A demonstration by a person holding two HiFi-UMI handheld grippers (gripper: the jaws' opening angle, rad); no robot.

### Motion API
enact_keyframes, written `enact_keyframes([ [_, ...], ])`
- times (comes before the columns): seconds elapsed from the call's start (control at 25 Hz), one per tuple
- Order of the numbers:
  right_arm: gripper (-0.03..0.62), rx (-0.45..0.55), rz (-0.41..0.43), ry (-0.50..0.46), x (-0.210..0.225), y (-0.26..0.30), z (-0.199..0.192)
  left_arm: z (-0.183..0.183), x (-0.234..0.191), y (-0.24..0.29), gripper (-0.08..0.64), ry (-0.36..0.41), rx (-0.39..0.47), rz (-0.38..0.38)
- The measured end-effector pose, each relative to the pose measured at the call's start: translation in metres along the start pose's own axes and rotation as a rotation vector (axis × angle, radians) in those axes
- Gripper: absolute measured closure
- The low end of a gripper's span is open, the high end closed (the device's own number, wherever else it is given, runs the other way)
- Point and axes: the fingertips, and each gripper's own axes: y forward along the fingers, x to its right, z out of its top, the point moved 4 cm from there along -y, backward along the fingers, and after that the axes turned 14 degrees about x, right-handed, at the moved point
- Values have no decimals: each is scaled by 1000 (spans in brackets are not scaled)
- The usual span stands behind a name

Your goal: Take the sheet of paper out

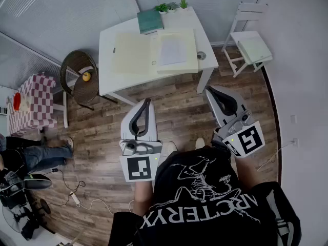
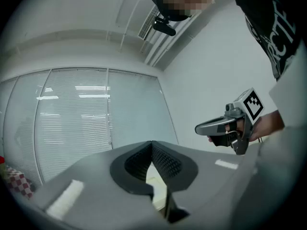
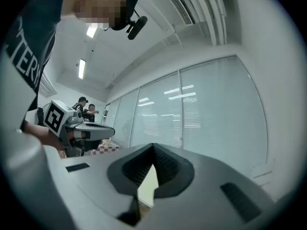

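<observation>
Head view: close to the person's chest, left gripper [image 1: 145, 109] and right gripper [image 1: 217, 97] hang clenched and empty over the wood floor [image 1: 174, 111]; beyond, the sheet of paper [image 1: 172, 51] lies on an open folder [image 1: 131, 55] atop the white table [image 1: 190, 17].

White sheet of paper [image 1: 173, 52] lies flat on the right half of the open pale-yellow folder [image 1: 132, 55] on the white desk [image 1: 106, 65].

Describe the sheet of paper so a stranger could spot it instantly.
On the white table lies an open cream folder. The sheet of paper is the white rectangle on its right half, whiter than the cream around it.
</observation>
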Motion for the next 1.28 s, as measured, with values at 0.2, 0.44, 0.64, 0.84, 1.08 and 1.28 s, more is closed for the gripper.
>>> enact_keyframes([
  [0.2, 581, 6, 7, 5, 3, 5, -2, -4, -2, 6, 549, -7, -10, 6],
  [0.44, 581, 10, 11, 15, 14, 1, -6, -5, 5, 15, 549, 4, -24, 8],
  [0.64, 581, 29, 27, 39, 29, -10, -6, -3, 20, 27, 549, 15, -39, 26],
  [0.84, 581, 53, 64, 54, 49, -24, -4, -2, 41, 37, 549, 34, -44, 59],
  [1.08, 581, 43, 97, 72, 69, -25, -12, -9, 50, 51, 549, 26, -60, 101],
  [1.28, 581, 50, 101, 62, 83, 10, -28, -30, 25, 75, 549, 20, -63, 97],
])
